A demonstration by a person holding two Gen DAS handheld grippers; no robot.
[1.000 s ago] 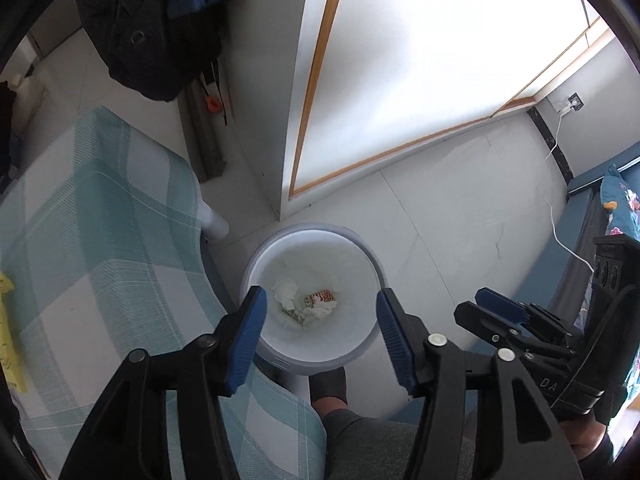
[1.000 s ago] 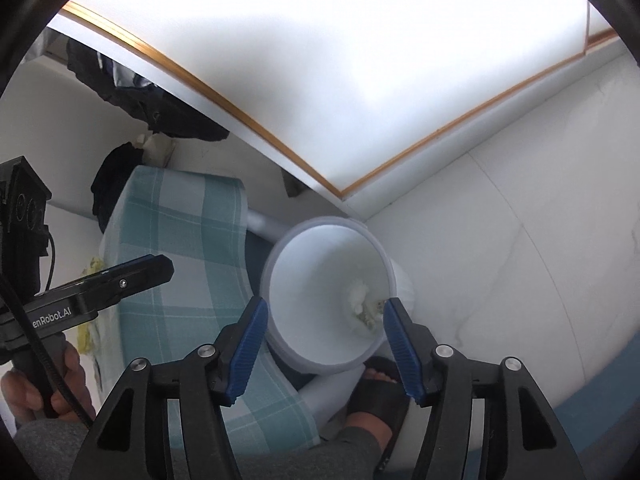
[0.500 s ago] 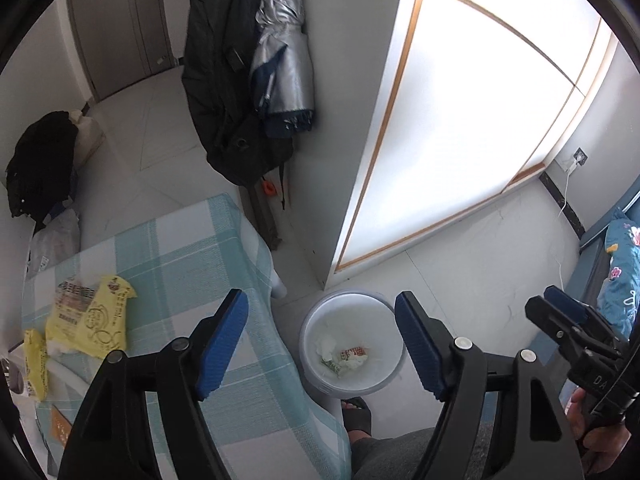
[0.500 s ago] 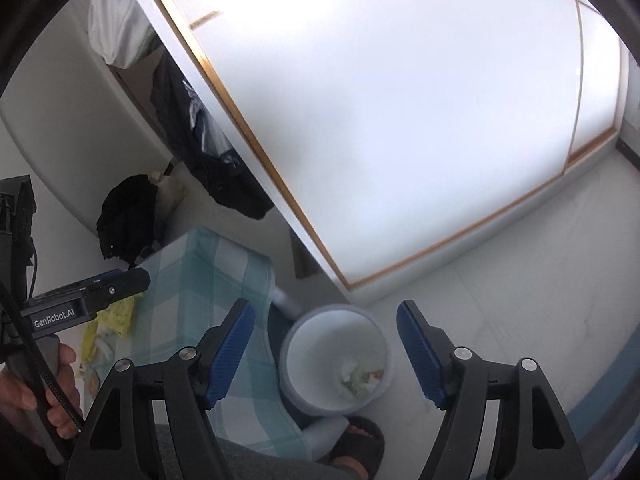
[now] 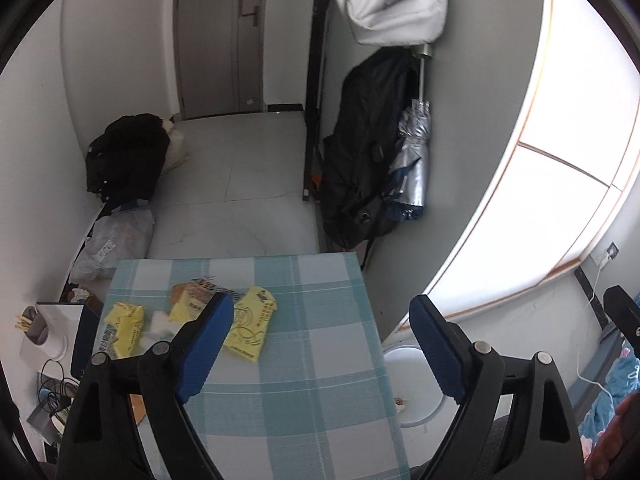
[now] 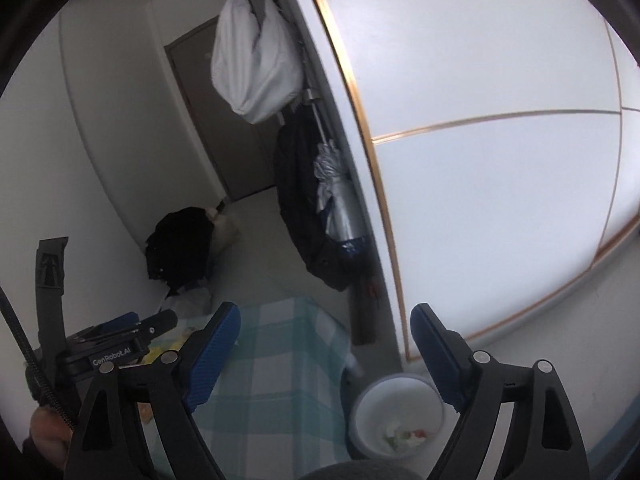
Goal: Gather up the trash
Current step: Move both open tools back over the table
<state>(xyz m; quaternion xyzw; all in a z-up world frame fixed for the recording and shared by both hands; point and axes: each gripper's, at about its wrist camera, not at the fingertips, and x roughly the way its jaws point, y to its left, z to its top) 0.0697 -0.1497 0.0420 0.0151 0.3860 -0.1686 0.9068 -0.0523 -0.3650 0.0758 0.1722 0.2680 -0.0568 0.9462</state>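
Both grippers swing up from the bin [image 6: 396, 416]; left gripper [image 5: 320, 344] and right gripper [image 6: 324, 352] gape empty, wrappers [image 5: 250, 328] beside it.

Both wrist views look down from high, well above the table [image 5: 320, 360]; both share it and the bin [image 6: 396, 416] right of it.

teal-and-white checked tablecloth [image 5: 304, 360], yellow wrappers [image 5: 250, 330], white bin [image 6: 400, 412]
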